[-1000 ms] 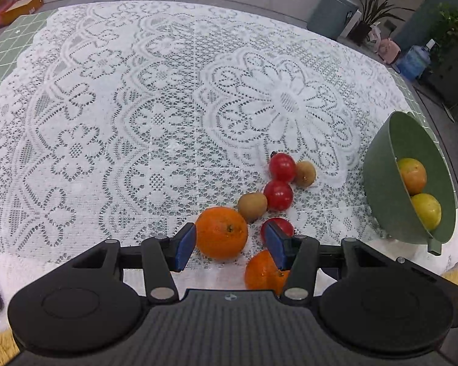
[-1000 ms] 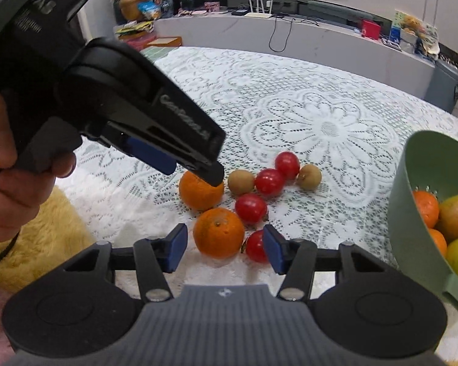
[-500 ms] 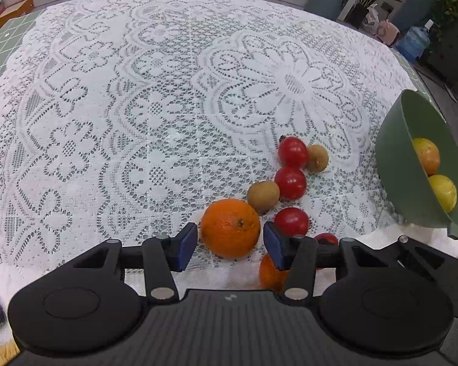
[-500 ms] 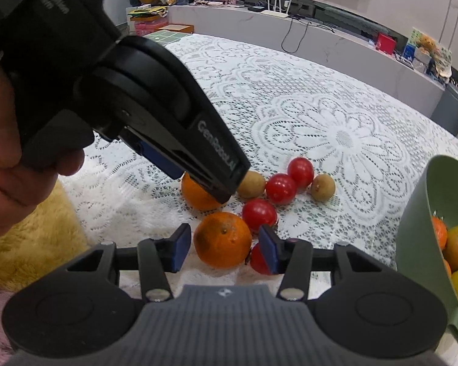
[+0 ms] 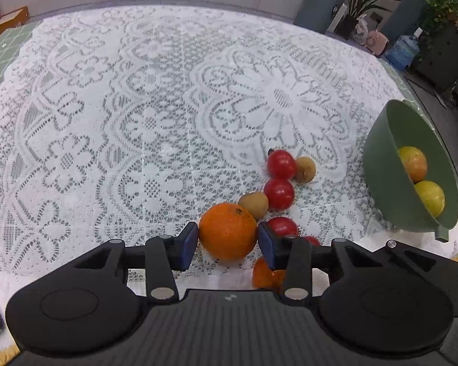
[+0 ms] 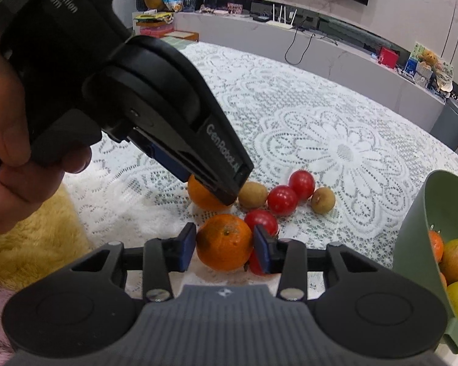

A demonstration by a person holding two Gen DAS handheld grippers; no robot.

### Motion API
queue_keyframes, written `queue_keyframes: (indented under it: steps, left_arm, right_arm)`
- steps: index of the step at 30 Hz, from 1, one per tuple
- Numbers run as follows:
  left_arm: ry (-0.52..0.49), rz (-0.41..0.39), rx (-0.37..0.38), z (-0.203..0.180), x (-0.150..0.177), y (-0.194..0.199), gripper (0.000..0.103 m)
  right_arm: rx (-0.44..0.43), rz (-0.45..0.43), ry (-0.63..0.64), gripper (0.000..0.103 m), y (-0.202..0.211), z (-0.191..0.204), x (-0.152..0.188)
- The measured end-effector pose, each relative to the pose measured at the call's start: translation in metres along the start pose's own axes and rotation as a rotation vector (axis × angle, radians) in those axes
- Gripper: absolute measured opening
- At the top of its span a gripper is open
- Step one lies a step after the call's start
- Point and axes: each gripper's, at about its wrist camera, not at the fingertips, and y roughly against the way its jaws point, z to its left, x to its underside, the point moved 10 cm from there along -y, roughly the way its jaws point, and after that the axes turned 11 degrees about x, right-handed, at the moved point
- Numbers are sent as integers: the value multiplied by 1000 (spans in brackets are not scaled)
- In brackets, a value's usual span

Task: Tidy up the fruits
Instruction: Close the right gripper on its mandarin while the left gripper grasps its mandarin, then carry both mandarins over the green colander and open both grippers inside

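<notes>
The sorting looks partly done: the sage-green plastic bowl (image 5: pixel 381 164), tipped on its side at the edge of the white lace-covered tabletop (image 5: pixel 137 106), already holds several orange and yellow citrus fruits (image 6: pixel 456 260), while a cluster of loose fruit lies on the lace just beside the bowl. In that cluster, the left gripper (image 5: pixel 227 239) brackets a large round orange (image 5: pixel 227 235), its blue pads spread to either side and close to the skin, though I cannot tell if they press it yet. The right gripper (image 6: pixel 224 245) frames a smaller round orange (image 6: pixel 224 242) in the same way, on the side of the cluster farthest from the bowl. Between those oranges and the bowl remain glossy red tomatoes (image 5: pixel 279 193) and two brown fuzzy kiwis (image 5: pixel 253 204), so most of the cluster is left to move. Beyond the bowl stand potted plants (image 5: pixel 442 12) and a blue water jug (image 5: pixel 403 52); a long pale counter (image 6: pixel 336 55) runs along the far wall.
</notes>
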Motion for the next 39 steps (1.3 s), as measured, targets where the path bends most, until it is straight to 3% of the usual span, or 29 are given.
queue_keyframes:
  steps: [9,18,29,34,39]
  left_arm:
    - [-43,-78,13,-24,-10,26,47]
    - [-156,-144,28,-77,-16,53,47]
    - [-256,-203,59,-139,-7,64,47]
    - [-331,-228,83,-172,-10,56,47]
    - [-337,-230,139,-196,-16,37,47]
  right_arm:
    - [-5,-44,-38,38,22,-13,-7]
    - [30,-90,-135,38,50,-53,-9]
    - [88,-178,-224,38,86,-122,-9]
    - [137,-187,-280,38,94,-165,2]
    - [176,-152,-357,38,93,-205,19]
